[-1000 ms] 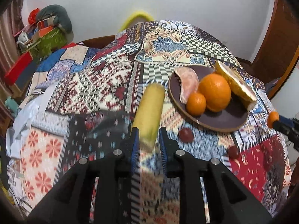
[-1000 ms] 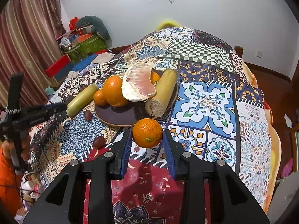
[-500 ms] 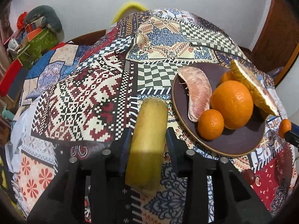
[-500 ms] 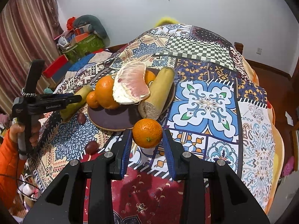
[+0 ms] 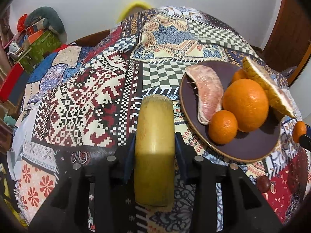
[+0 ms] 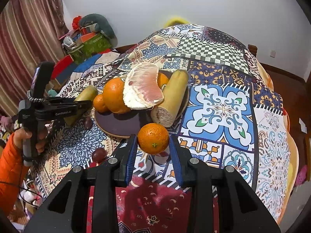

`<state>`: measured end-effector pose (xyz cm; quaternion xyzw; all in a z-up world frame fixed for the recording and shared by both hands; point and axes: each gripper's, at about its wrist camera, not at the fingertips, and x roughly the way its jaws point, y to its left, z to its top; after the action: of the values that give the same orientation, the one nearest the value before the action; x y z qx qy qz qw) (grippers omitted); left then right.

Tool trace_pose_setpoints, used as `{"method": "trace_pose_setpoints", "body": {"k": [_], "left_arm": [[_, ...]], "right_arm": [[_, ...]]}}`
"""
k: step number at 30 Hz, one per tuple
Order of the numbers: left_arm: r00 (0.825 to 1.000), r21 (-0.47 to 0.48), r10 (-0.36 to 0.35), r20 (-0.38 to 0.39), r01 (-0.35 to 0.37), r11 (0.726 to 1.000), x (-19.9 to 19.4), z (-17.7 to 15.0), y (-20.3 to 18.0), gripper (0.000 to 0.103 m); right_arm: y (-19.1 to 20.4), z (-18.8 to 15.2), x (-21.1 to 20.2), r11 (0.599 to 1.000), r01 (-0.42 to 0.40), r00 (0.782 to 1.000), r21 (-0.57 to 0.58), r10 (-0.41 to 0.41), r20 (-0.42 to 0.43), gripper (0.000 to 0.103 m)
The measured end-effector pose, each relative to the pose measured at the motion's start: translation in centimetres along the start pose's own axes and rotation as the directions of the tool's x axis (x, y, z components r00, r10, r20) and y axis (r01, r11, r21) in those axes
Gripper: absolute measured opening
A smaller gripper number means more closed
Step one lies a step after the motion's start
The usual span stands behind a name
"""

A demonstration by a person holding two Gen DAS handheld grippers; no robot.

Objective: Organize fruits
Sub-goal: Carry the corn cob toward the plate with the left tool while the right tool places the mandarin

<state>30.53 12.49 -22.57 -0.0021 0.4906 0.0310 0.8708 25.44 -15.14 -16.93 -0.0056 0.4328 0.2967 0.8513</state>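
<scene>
Sugarcane, a pale yellow-green cut cylinder (image 5: 154,151), fills the middle of the left wrist view, lying lengthwise on the patchwork-patterned tablecloth (image 5: 81,101) with the left gripper (image 5: 154,149) straddling it. The blue-lined jaws sit narrow, flanking the stalk on both sides and seemingly touching it, though whether they press firmly cannot be read; the stalk seems still to rest on the cloth. Just to the right stands the round dark purple plate (image 5: 250,151), already carrying a pink peeled pomelo segment (image 5: 209,95), a large orange (image 5: 245,104), a small mandarin (image 5: 223,127) and a wedge of pomelo rind (image 5: 266,85). To do this pickup well, I would squeeze squarely across the cylinder's width near its middle so it does not pivot or roll, then lift clear of the plate rim before swinging over. Free room on the plate looks scarce, mostly at the near side.

From the right wrist view, the right gripper (image 6: 153,149) holds a small bright tangerine (image 6: 153,138) between its narrowed blue pads, just short of the plate's near rim (image 6: 116,135). A second sugarcane piece (image 6: 171,101) already leans across the plate's right side. A hand in an orange sleeve (image 6: 32,137) carries the left gripper on the far side, over its stalk. Two dark reddish round fruits (image 6: 99,154) lie on the cloth nearby. Since both hands are aimed at one crowded plate, taking turns seems wise.
</scene>
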Motion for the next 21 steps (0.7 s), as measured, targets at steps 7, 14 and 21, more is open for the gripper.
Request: {"method": "trace_pose_setpoints", "body": {"k": [7, 14, 21], "left_arm": [[0.998, 0.011, -0.023, 0.062, 0.023, 1.0, -3.1, 0.0, -0.7, 0.038], [0.991, 0.042, -0.067, 0.118, 0.063, 0.997, -5.5, 1.0, -2.1, 0.037], [0.984, 0.069, -0.092, 0.153, 0.082, 0.994, -6.6, 2.1, -3.2, 0.037]], "right_arm": [[0.8, 0.5, 0.2, 1.0, -0.013, 1.0, -0.018, 0.013, 0.005, 0.031], [1.6, 0.9, 1.0, 0.999, -0.027, 1.0, -0.038, 0.027, -0.002, 0.031], [2.6, 1.4, 1.9, 0.997, -0.045, 0.999, -0.063, 0.045, -0.006, 0.031]]}}
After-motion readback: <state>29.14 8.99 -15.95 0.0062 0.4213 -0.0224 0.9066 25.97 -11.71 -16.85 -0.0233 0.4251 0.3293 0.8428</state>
